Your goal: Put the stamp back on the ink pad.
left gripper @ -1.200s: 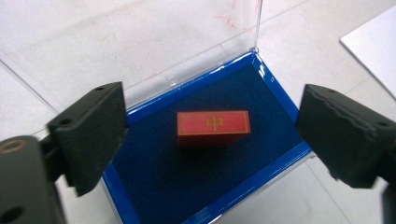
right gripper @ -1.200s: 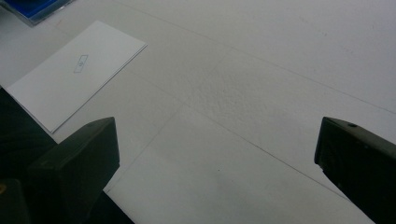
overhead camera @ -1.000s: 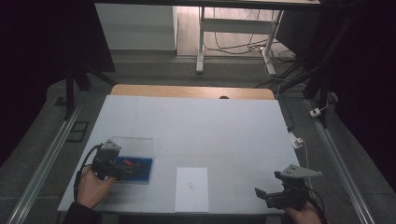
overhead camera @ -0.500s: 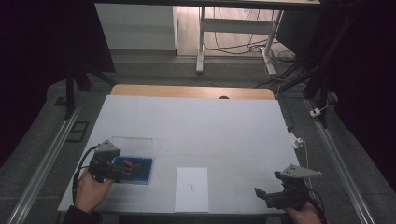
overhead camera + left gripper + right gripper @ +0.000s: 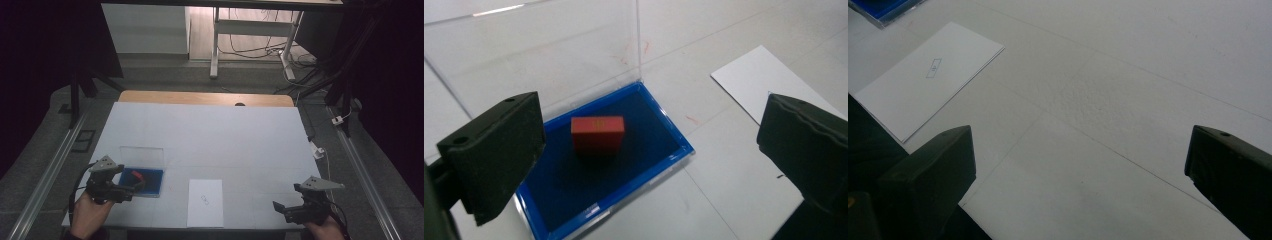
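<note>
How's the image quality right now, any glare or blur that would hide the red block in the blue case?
High view: dim, dark surroundings, red block small but visible in the blue case. Left gripper view: block sharp, a thin glare streak on the clear lid, near fingers soft. Right gripper view: shadowed table, white card legible.

Block (image 5: 597, 132): red, faint cross mark on top. Tray (image 5: 674, 152): blue rim, dark blue lining; lid (image 5: 549, 60) clear. Card (image 5: 205, 202): white, small outlined rectangle printed at centre. Table (image 5: 225, 135): white, tan strip at far edge. Fingers (image 5: 494, 150): black.
</note>
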{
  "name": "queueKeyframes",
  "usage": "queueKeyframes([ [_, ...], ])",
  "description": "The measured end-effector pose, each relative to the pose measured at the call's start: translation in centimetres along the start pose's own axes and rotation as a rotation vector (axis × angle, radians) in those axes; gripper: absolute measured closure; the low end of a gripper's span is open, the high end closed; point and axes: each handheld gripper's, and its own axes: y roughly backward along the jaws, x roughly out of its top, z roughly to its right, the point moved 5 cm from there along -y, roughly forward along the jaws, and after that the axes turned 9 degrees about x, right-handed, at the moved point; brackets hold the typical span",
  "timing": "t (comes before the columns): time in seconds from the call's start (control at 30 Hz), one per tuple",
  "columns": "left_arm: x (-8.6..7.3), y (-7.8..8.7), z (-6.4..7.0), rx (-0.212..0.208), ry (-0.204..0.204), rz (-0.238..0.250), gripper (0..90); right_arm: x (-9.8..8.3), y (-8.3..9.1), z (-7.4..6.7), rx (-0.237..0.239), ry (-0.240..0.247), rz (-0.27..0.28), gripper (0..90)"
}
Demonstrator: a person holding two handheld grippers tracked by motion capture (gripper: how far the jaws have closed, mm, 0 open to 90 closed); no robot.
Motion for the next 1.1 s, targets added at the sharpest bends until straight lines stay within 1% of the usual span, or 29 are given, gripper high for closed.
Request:
queueKeyframes([
  [0.13, -0.5, 0.8, 0.1, 0.0, 0.006, 0.01, 0.0, 0.0, 0.0, 0.0, 0.0, -0.001, 0.0, 0.3],
  [0.43, -2.2, 2.4, -0.2, 0.01, 0.024, 0.008, 0.0, 0.0, 0.0, 0.0, -0.001, 0.0, -0.001, 0.3],
  [0.7, -3.7, 3.3, -0.6, 0.011, 0.054, 0.006, 0.0, 0.0, 0.0, 0.0, -0.002, 0.0, -0.002, 0.3],
  [0.87, -4.4, 3.8, -0.7, 0.025, 0.066, -0.001, 0.0, 0.0, 0.0, 0.0, -0.002, -0.002, -0.001, 0.3],
  [0.9, -4.6, 3.9, -0.7, 0.025, 0.067, -0.009, 0.0, 0.0, 0.0, 0.0, -0.004, 0.0, -0.003, 0.3],
  [0.97, -4.7, 4.1, -0.7, 0.029, 0.071, -0.007, 0.0, 0.0, 0.0, 0.0, -0.002, 0.0, -0.002, 0.3],
  [1.1, -5.2, 4.3, -0.7, 0.045, 0.071, -0.032, 0.0, 0.0, 0.0, 0.0, -0.002, -0.002, 0.0, 0.3],
])
